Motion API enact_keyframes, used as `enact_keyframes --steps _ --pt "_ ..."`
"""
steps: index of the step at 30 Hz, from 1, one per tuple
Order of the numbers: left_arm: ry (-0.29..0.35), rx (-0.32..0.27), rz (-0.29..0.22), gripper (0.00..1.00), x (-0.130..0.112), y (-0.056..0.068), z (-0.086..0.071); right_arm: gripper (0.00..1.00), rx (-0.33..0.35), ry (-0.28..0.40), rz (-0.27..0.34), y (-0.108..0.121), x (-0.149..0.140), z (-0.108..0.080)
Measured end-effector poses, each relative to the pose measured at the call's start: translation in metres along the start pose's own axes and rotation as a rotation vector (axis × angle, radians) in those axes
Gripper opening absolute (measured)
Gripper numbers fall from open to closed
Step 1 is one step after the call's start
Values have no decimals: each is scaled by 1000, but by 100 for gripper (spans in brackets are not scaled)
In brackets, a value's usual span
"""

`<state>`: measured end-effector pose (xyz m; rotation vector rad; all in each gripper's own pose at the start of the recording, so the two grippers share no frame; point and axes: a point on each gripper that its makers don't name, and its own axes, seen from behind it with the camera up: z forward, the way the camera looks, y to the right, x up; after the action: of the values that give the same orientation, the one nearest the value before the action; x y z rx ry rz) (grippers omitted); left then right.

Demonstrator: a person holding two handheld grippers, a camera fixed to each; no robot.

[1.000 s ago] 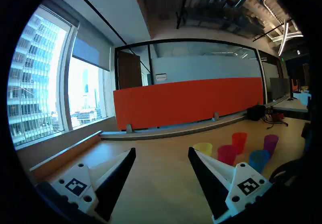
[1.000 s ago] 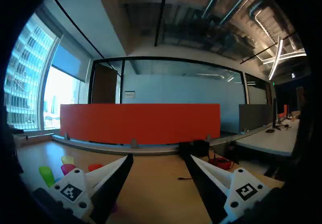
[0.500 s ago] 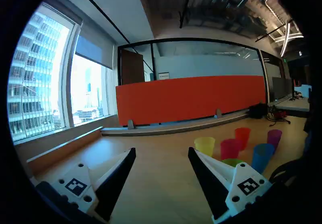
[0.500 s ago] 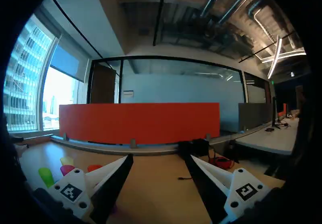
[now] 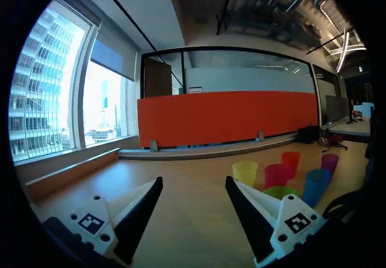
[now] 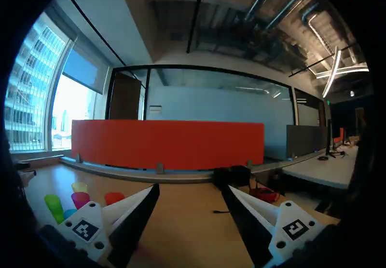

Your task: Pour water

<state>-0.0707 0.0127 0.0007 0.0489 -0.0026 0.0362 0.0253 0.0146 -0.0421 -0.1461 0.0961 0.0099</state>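
Long wooden table [image 5: 188,164], pale top, runs away from both grippers. Tall window [image 5: 43,99] along its left edge, bright. Orange partition [image 5: 227,116] stands across the far end; glass wall behind it.

Left gripper [image 5: 193,179]: fingers spread wide apart, nothing between them, bare tabletop showing in the gap. Held level, low above the table.

Right gripper [image 6: 189,186]: likewise spread wide and empty, tabletop in the gap. Black bag [image 6: 232,175] on the table well beyond its fingertips, just before the partition.

Cluster of plastic cups [image 5: 284,176] stands upright on the table, ahead and to the right of the left gripper, clear of its fingers. Yellow cup [image 5: 245,173] leftmost; pink cup [image 5: 276,175] beside it; red cup [image 5: 290,161] behind those; purple cup [image 5: 329,163] far right; blue cup [image 5: 316,186] nearer; green cup [image 5: 280,191] nearest, partly hidden behind the right-hand finger. Contents cannot be told.

In the right gripper view the same cluster sits low at the left, partly behind the left-hand finger
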Motion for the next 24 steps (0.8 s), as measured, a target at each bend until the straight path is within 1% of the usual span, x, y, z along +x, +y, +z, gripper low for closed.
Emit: enact_keyframes --steps 6,14,24 --pt "-9 -7 -13 96 -7 0 2 100 4 4 16 1 -1 -2" --pt "-9 -14 -56 96 -9 -3 3 100 17 14 40 0 3 -2" --pt "-6 -18 -60 96 -9 -4 2 100 22 24 49 0 8 -4"
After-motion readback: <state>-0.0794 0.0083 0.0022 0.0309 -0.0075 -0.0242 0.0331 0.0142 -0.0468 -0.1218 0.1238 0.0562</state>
